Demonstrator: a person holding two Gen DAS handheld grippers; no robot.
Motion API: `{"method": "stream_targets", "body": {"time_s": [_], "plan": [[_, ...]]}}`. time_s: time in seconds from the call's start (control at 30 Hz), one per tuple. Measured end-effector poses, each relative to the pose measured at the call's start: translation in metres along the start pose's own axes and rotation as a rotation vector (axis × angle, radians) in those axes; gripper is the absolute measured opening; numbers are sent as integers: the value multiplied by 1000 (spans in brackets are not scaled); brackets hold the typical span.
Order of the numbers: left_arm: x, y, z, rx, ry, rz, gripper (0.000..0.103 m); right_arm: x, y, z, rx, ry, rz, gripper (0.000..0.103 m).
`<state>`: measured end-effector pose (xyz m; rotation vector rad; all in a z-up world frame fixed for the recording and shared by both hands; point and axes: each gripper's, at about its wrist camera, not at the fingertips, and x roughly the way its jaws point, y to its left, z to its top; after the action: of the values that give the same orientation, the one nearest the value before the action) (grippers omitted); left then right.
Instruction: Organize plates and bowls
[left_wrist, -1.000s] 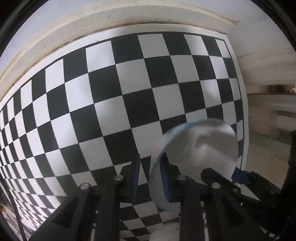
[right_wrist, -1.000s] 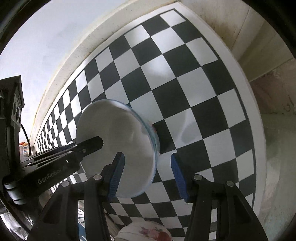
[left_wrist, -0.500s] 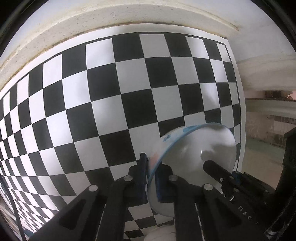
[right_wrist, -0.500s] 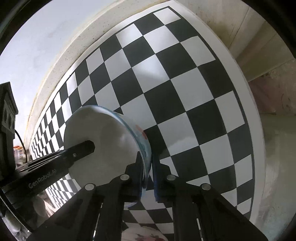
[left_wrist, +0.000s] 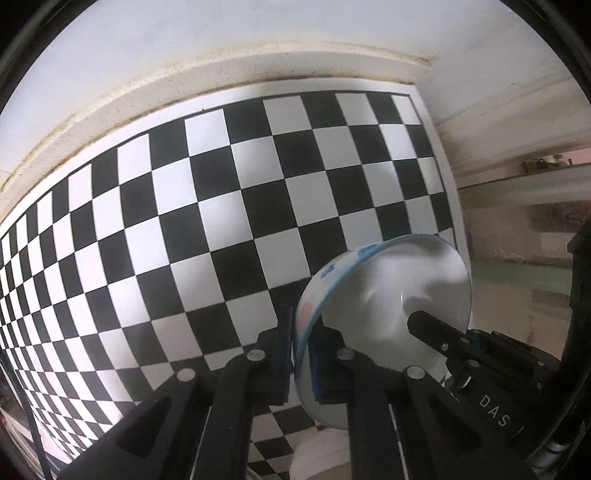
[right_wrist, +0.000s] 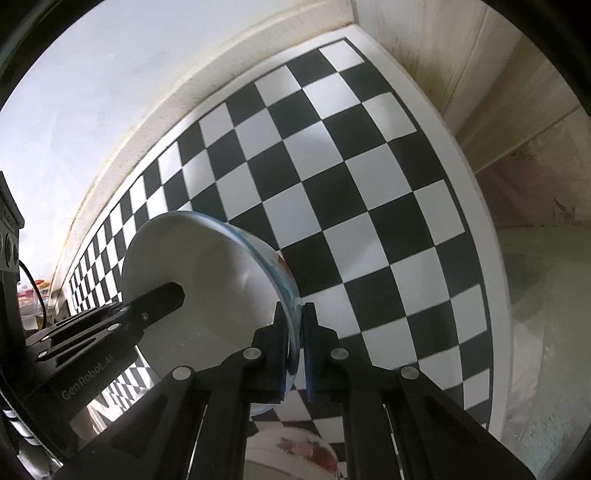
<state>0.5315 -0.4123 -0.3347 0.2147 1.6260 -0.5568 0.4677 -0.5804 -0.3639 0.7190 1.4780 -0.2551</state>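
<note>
A white bowl (left_wrist: 391, 302) with a blue rim and a coloured pattern outside is held in the air between both grippers. My left gripper (left_wrist: 301, 347) is shut on its left rim. My right gripper (right_wrist: 295, 343) is shut on its opposite rim; the bowl also shows in the right wrist view (right_wrist: 207, 291). Each gripper's fingers show in the other's view, the right one's (left_wrist: 436, 332) and the left one's (right_wrist: 155, 299). A flowered bowl (right_wrist: 295, 458) sits below, partly hidden. A white dish (left_wrist: 321, 454) shows under the left gripper.
A black-and-white checkered mat (left_wrist: 184, 229) covers the counter below, bounded by a cream wall edge (left_wrist: 147, 92) at the back. The mat's right edge (right_wrist: 495, 295) meets a bare worn surface. Small jars (right_wrist: 33, 295) stand at the far left.
Both grippers closed onto the bowl's rim from open a second ago. The bowl has since risen slightly and tilted, held between them.
</note>
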Motion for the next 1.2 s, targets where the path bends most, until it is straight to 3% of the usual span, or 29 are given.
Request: {"method": "stream_targets", "body": {"time_s": [0.33,0.67,1.2], "plan": [[-45,0,-21,42,-68,-16,6,-40,17,-36,-24,-63,13,8],[-80,-2,-78,98,-111,-34,6,-78,18,-101,-31,-119,21,8],[-52,-5,-150,168,-36,-29,6,-63,-5,-191,16,-85,14,8]]}}
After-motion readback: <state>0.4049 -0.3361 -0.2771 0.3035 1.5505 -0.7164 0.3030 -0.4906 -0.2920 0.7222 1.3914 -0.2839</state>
